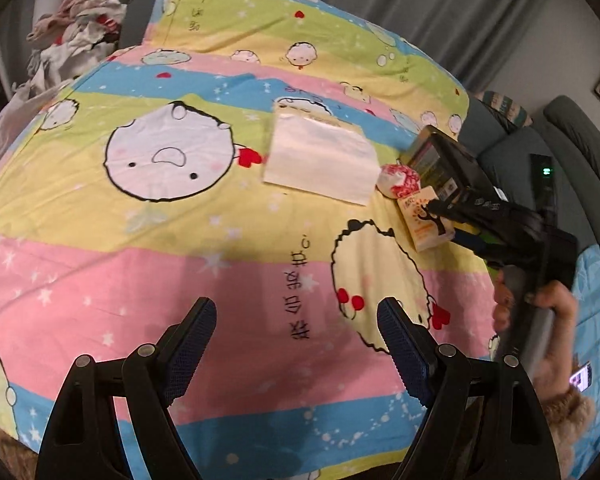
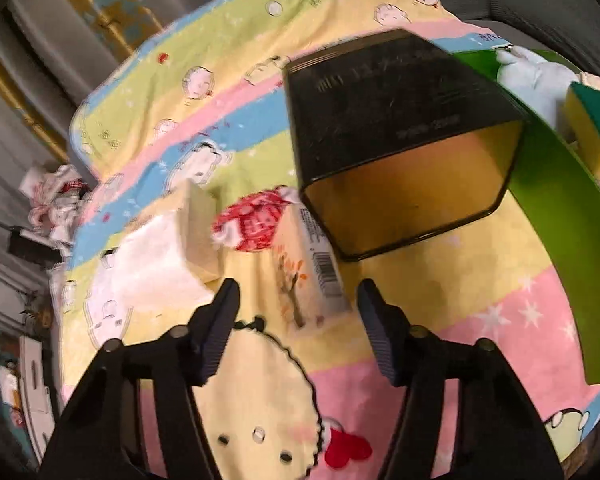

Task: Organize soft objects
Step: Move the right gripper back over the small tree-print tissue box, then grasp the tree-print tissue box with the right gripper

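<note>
While I am leaning over the bed, my left gripper (image 1: pixel 296 344) is hanging with its jaws wide apart over the pink stripe of the cartoon-printed bed sheet (image 1: pixel 140 240), and nothing is between them; I am keeping it free, I think, for a later piece. My right gripper (image 2: pixel 296 320) is pointing down at the small cream tissue pack with an orange tree print (image 2: pixel 300 276). Its jaws are standing on both sides of the near end of the pack, but the pads are not pressing it, so it is released. In my judgement I am lining it up to take this pack first.

Just behind the pack the crumpled red-and-white cloth (image 2: pixel 256 220) is lying, and left of it the flat white plastic pouch (image 1: pixel 320 156). The black hexagonal box with a yellow inside (image 2: pixel 400 152) is lying on its side, mouth toward me, perhaps to receive the soft things. At the right the bright green tray (image 2: pixel 556 220) is holding a yellow-and-green sponge (image 2: pixel 596 132) and a pale blue soft thing (image 2: pixel 536 76), both cut off by the edge.

Far away a heap of clothes (image 1: pixel 76 36) is lying, too blurred to sort out.
</note>
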{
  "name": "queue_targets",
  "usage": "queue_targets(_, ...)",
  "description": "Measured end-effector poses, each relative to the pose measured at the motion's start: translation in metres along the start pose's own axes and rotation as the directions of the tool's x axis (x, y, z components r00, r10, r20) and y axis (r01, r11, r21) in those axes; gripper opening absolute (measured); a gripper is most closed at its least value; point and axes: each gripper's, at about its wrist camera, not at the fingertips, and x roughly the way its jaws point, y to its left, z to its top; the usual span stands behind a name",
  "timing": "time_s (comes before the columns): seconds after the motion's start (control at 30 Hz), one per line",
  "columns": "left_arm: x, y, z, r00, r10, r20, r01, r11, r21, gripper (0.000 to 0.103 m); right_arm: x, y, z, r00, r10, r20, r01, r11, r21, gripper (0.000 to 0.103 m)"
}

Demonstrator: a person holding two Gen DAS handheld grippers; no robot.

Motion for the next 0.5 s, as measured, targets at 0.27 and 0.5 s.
queue_targets(0.27, 0.001, 0.007, -0.001, 1.0, 0.004, -0.002, -0.004, 1.0, -0.004, 0.083, -0.006, 0.002, -0.015, 0.991, 0.127, -0.039, -0.127, 0.992, 0.014, 0.023)
queue_targets(0.5, 0.006, 0.004, -0.002, 1.0, 0.005, -0.019, -0.005, 1.0, 0.0, 0.083, -0.026, 0.018, -0.068, 0.932, 0.326, -0.161, -0.324, 0.945, 0.039, 0.023)
